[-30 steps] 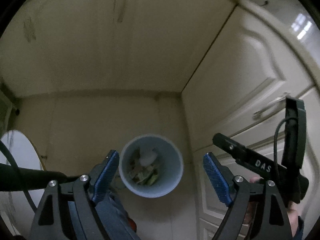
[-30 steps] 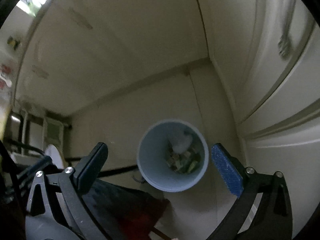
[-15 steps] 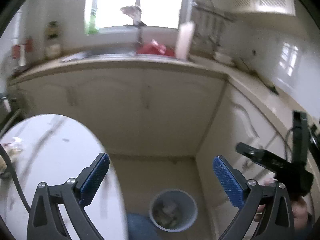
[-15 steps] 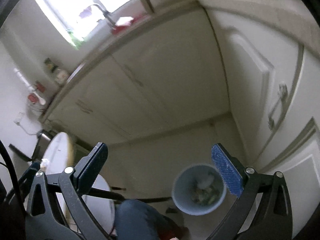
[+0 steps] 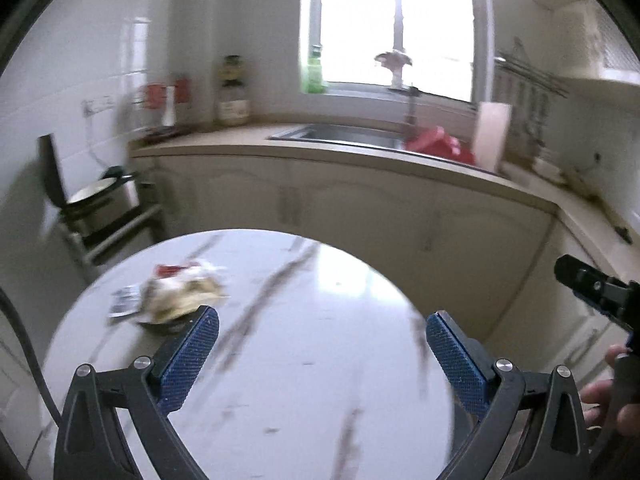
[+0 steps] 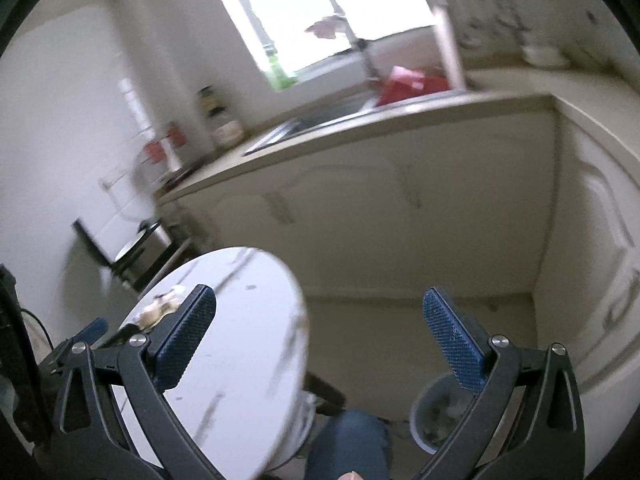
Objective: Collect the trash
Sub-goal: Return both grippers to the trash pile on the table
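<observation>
A home kitchen, small and lived-in. A steel sink is set into a beige counter under a bright window, with a tap rising at its far edge and a red bag at the sink's 3 o'clock side. Cream panelled cupboard doors run below and turn the corner at 3 o'clock. Bottles and jars stand against white wall tiles at 11 o'clock. A round marble-look tabletop fills the foreground, and a grey waste bin stands on the floor by the cupboards.
</observation>
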Demonstrator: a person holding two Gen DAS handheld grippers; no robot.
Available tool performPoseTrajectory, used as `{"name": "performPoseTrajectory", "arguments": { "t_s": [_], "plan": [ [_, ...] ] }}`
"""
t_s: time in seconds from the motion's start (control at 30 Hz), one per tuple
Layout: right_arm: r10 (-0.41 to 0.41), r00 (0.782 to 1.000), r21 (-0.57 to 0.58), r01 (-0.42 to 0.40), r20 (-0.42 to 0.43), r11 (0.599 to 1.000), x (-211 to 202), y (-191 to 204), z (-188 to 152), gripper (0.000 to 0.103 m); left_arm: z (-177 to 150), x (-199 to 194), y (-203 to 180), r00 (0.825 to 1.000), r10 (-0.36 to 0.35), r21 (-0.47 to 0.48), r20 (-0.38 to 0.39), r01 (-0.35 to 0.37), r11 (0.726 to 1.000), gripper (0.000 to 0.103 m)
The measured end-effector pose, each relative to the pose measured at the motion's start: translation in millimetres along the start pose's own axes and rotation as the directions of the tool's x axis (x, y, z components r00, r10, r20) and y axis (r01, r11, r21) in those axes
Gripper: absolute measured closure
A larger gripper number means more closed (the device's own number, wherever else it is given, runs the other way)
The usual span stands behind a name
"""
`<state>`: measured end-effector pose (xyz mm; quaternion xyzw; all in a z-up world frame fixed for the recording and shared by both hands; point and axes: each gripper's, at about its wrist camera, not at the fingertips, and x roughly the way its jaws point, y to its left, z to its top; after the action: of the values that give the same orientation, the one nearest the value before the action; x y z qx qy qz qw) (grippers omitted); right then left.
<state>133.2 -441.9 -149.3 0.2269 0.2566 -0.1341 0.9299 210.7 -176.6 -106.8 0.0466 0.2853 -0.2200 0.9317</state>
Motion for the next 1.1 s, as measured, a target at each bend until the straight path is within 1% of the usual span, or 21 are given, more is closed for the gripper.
{"name": "performPoseTrajectory", "arguments": {
  "t_s": [0.1, 0.17, 0.2, 0.23, 0.37, 0.53, 0.63, 0.73, 0.83, 0.93, 0.97, 1.1],
  "plan": [
    [0.022, 1.000, -0.083, -0.022, 0.001, 0.996, 5, 47, -1, 0.000, 1, -31, 26, 0.998, 0.060, -0.036, 0.027, -0.059, 0.998, 0.001],
    [0.040, 0.999, -0.143, -0.040, 0.003, 0.989, 9, 83, -3, 0.000, -1, -45, 40, 0.995, 0.093, -0.058, 0.041, -0.091, 0.994, 0.001],
    [0.047, 0.999, -0.161, -0.046, 0.002, 0.986, 11, 95, -6, 0.000, -4, -54, 49, 0.992, 0.118, -0.070, 0.048, -0.114, 0.991, 0.001],
    [0.058, 0.998, -0.187, -0.057, 0.002, 0.981, 15, 115, -6, 0.000, -2, -58, 54, 0.989, 0.137, -0.077, 0.052, -0.133, 0.988, 0.001],
    [0.105, 0.994, -0.254, -0.105, -0.016, 0.962, 26, 167, -12, 0.000, -10, -83, 79, 0.972, 0.225, -0.108, 0.068, -0.217, 0.970, 0.001],
    [0.144, 0.989, -0.327, -0.149, -0.042, 0.933, 40, 217, -22, 0.000, -19, -99, 100, 0.960, 0.268, -0.155, 0.079, -0.253, 0.955, 0.001],
    [0.153, 0.986, -0.354, -0.167, -0.066, 0.920, 52, 239, -28, 0.000, -24, -100, 115, 0.958, 0.276, -0.188, 0.073, -0.259, 0.947, 0.001],
    [0.142, 0.986, -0.373, -0.166, -0.092, 0.913, 64, 252, -32, 0.000, -29, -99, 129, 0.957, 0.282, -0.206, 0.062, -0.264, 0.942, 0.001],
    [0.114, 0.985, -0.386, -0.156, -0.130, 0.909, 83, 260, -36, 0.000, -28, -87, 147, 0.960, 0.277, -0.218, 0.045, -0.261, 0.940, 0.001],
    [0.095, 0.981, -0.392, -0.156, -0.170, 0.907, 103, 263, -39, 0.000, -25, -69, 162, 0.963, 0.271, -0.223, 0.011, -0.262, 0.939, 0.001],
    [0.090, 0.979, -0.391, -0.157, -0.185, 0.907, 110, 263, -40, 0.000, -23, -57, 168, 0.964, 0.267, -0.228, -0.008, -0.261, 0.938, 0.001],
    [0.073, 0.961, -0.381, -0.175, -0.267, 0.908, 153, 270, -48, 0.000, -13, -18, 187, 0.966, 0.250, -0.242, -0.062, -0.258, 0.936, 0.001]
  ]
}}
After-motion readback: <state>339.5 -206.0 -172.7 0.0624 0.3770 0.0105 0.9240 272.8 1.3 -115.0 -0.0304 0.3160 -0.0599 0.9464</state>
